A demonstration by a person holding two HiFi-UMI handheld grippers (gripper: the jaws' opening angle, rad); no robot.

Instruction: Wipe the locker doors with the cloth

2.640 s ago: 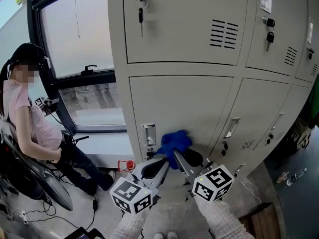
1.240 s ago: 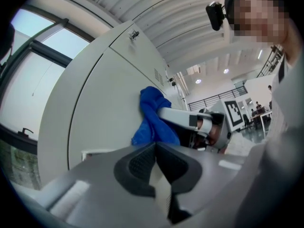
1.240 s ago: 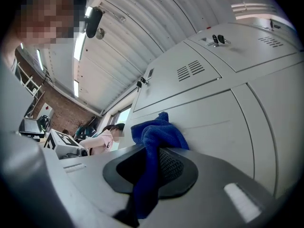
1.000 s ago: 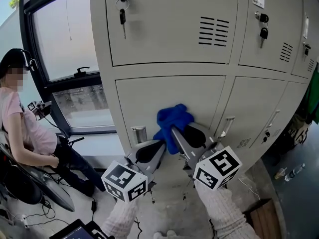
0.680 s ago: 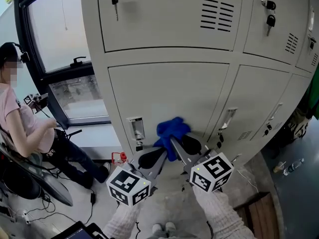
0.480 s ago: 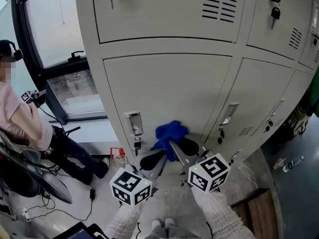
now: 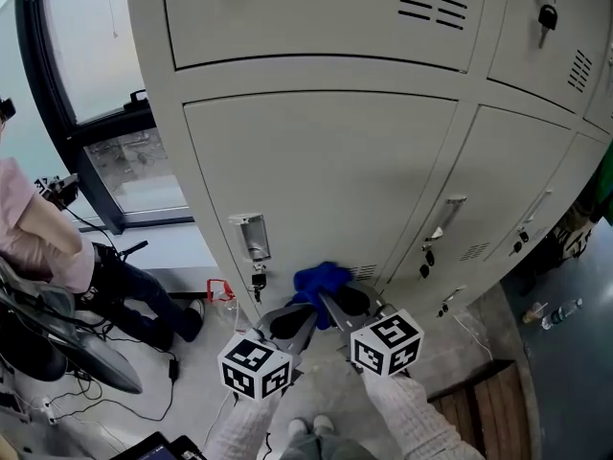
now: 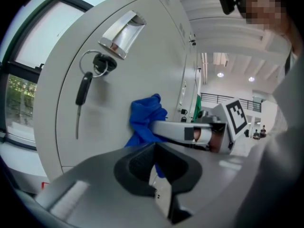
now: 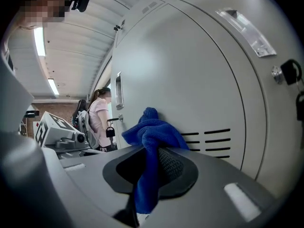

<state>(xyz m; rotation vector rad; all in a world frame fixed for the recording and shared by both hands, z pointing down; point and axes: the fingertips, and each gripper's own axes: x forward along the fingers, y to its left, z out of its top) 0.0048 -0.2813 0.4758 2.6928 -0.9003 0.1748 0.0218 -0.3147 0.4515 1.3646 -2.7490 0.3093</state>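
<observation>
wipe in hand: right gripper (image 9: 145,184) pinching crumpled blue terry cloth (image 9: 153,133) against grey metal locker door (image 7: 326,180), lower centre of the head view.
cloth bunches straight ahead of its tips, beside vent slots (image 9: 210,142); left gripper (image 8: 154,170), pressed together and empty, sits just left.

The blue cloth (image 7: 321,281), pinched in the right claw (image 7: 326,298), has slid down the lower locker door (image 7: 326,161). A second ago it pressed against the middle of the panel; now it sits at the door's bottom edge, toward 6 o'clock, beside the vent slots (image 9: 211,139). The left claw (image 7: 303,312) has dropped alongside it. The view has tilted downward too: the key that hung in the upper door at 11 o'clock has left the frame. The seated person in pink (image 7: 38,242) has drifted to the 9 o'clock edge, head now cut off.
</observation>
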